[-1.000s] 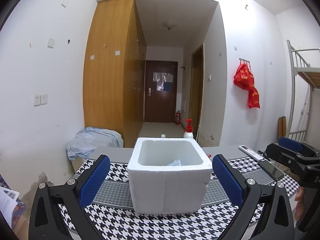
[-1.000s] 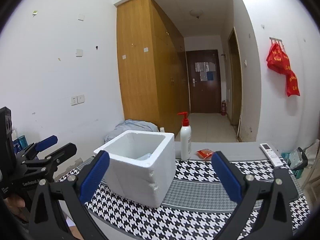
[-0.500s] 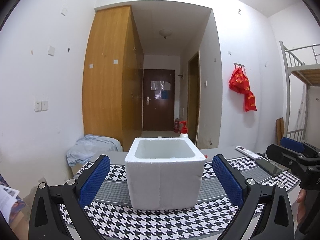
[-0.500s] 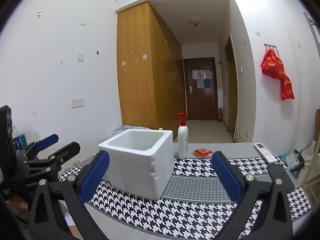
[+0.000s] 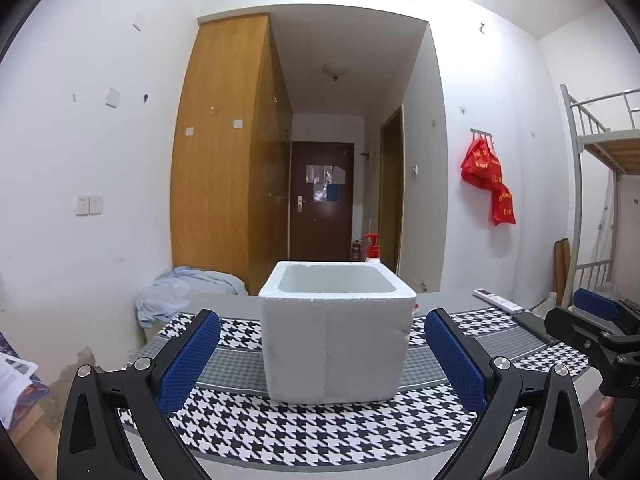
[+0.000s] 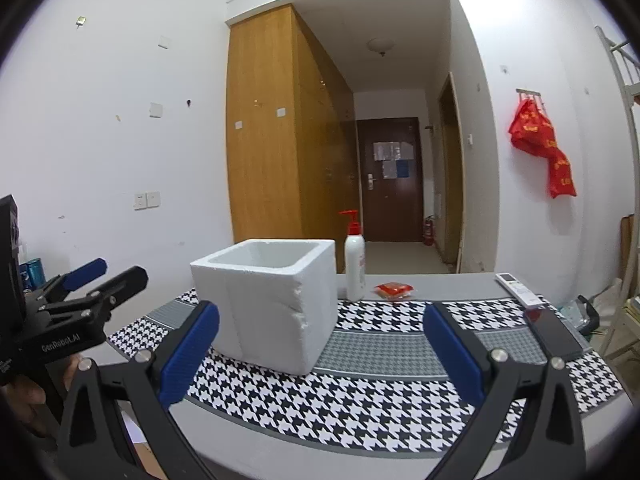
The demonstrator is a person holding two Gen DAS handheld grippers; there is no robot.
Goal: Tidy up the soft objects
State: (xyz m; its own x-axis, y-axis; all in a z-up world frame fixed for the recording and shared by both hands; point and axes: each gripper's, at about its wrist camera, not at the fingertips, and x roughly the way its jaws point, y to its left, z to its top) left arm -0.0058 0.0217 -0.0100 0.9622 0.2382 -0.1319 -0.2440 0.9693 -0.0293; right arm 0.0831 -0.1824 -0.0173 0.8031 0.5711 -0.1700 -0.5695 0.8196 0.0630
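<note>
Left wrist view puts the white foam box point(image 5: 335, 332) straight ahead of my left gripper point(image 5: 322, 358), whose blue pads stand wide apart with nothing between them. The box is a thick-walled cube, open at the top, with a pebbled surface, a faint vertical seam down its near face and a chipped right corner edge. From this low angle I cannot see what lies inside it.

My right gripper point(image 6: 320, 354) is spread wide as well and holds nothing. Through its camera the box sits to the left of centre, its crumbled corner turned toward me. Bare cloth lies in front of that gripper and to the right of the box. A white pump bottle point(image 6: 354, 264) with a red head stands just behind the box's right side, and a small red packet point(image 6: 393, 289) lies near it. A remote control point(image 6: 518, 288) and a dark phone point(image 6: 552, 332) lie near the table's right edge, well apart from the box.

The box rests on a black-and-white houndstooth cloth point(image 6: 400, 396) with a grey band, spread over a grey table point(image 6: 440, 280). Behind are white walls, a tall wooden wardrobe point(image 5: 228, 160), a dark door point(image 5: 320, 200) down a hallway, red bags point(image 5: 488, 176) on a wall hook and a bunk-bed frame point(image 5: 600, 140) at the right.
</note>
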